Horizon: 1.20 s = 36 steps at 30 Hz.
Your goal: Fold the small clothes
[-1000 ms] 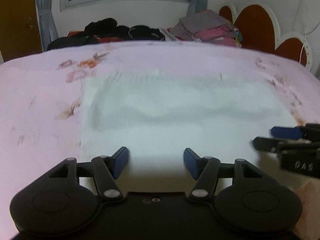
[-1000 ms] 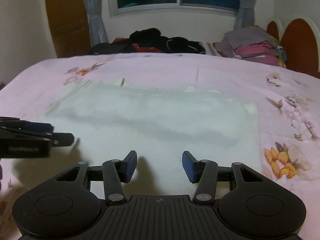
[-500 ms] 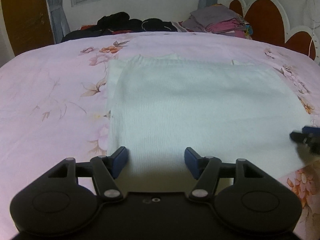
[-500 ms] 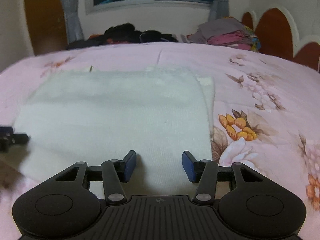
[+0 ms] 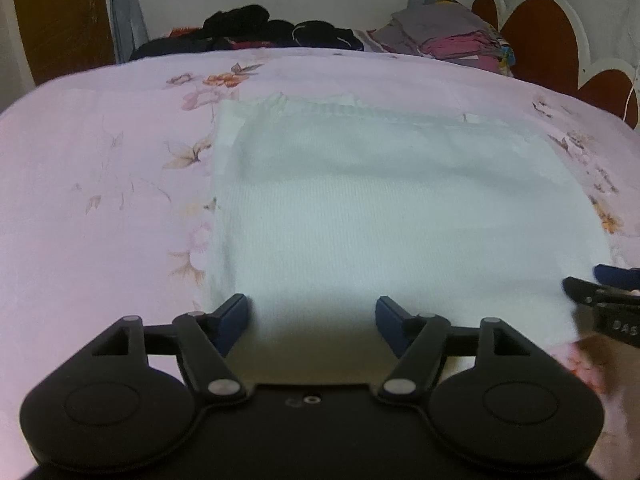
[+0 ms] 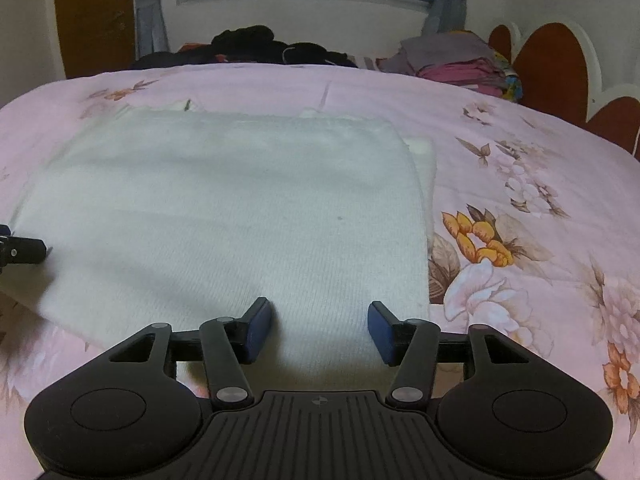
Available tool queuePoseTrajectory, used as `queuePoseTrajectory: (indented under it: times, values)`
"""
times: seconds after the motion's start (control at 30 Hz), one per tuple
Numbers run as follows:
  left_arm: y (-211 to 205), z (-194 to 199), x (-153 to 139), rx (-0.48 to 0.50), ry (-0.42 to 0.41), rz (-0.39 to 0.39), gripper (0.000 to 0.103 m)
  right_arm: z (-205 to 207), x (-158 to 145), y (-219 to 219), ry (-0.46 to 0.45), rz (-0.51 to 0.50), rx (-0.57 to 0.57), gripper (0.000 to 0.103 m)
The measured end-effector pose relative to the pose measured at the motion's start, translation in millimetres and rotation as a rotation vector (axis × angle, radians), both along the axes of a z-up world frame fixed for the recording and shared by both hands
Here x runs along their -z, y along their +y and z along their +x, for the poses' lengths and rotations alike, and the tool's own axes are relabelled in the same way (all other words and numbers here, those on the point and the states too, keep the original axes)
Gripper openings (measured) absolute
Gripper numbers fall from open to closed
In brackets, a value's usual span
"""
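Observation:
A white knit garment (image 5: 392, 208) lies flat, folded into a wide rectangle, on the pink floral bedsheet (image 5: 100, 184). It also shows in the right wrist view (image 6: 224, 208). My left gripper (image 5: 312, 320) is open and empty over the garment's near left edge. My right gripper (image 6: 320, 330) is open and empty over the near right edge. The right gripper's tip shows at the right of the left wrist view (image 5: 600, 300). The left gripper's tip shows at the left of the right wrist view (image 6: 24, 250).
A pile of dark clothes (image 5: 256, 32) lies at the far edge of the bed. A stack of folded clothes (image 5: 452, 40) sits at the far right by the brown scalloped headboard (image 5: 536, 44). A window and curtains are behind.
Both grippers stayed open. The views shifted: the left drew back a little toward the right gripper, and the garment settled flat and sharp after blur.

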<state>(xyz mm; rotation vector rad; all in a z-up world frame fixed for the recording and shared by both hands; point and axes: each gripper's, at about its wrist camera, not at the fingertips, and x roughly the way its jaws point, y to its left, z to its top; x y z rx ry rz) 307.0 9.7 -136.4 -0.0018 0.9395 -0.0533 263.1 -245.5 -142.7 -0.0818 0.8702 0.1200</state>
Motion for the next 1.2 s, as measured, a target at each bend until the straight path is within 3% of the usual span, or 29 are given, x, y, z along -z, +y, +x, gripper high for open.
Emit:
queuePoseTrajectory:
  times: [0.3,0.5,0.67,0.83,1.0,1.07,1.13,1.2]
  values:
    - [10.8,-14.6,-12.5,-0.144,0.061,-0.113,0.071,-11.1,-14.9,-9.2,-0.031,0.073,-0.098,0.055]
    - [31.4,-36.6,-15.5,-0.290,0.113,-0.316,0.071,-9.4,-30.9,-3.2,-0.067,0.133,-0.164,0.055]
    - [43.8,-48.9,1.7,-0.384,0.135,-0.497,0.072,-5.8,-35.0,6.4,-0.070,0.164,-0.198,0.055]
    - [58.1,-41.6,20.4,-0.449,0.055,-0.653,0.080,5.3,-34.4,18.4,-0.067,0.181,-0.211,0.055]
    - [64.1,-26.7,30.6,-0.474,-0.031,-0.737,0.086,22.4,-30.9,30.6,-0.060,0.169,-0.190,0.055]
    - [65.0,-20.4,34.9,-0.489,-0.067,-0.771,0.082,33.2,-29.5,35.6,-0.062,0.166,-0.181,0.055]
    - [66.1,-14.5,39.7,-0.501,-0.095,-0.800,0.065,47.1,-27.6,42.0,-0.066,0.156,-0.166,0.055]
    - [67.4,-8.7,45.4,-0.509,-0.109,-0.823,0.055,60.8,-25.3,47.9,-0.064,0.159,-0.151,0.055]
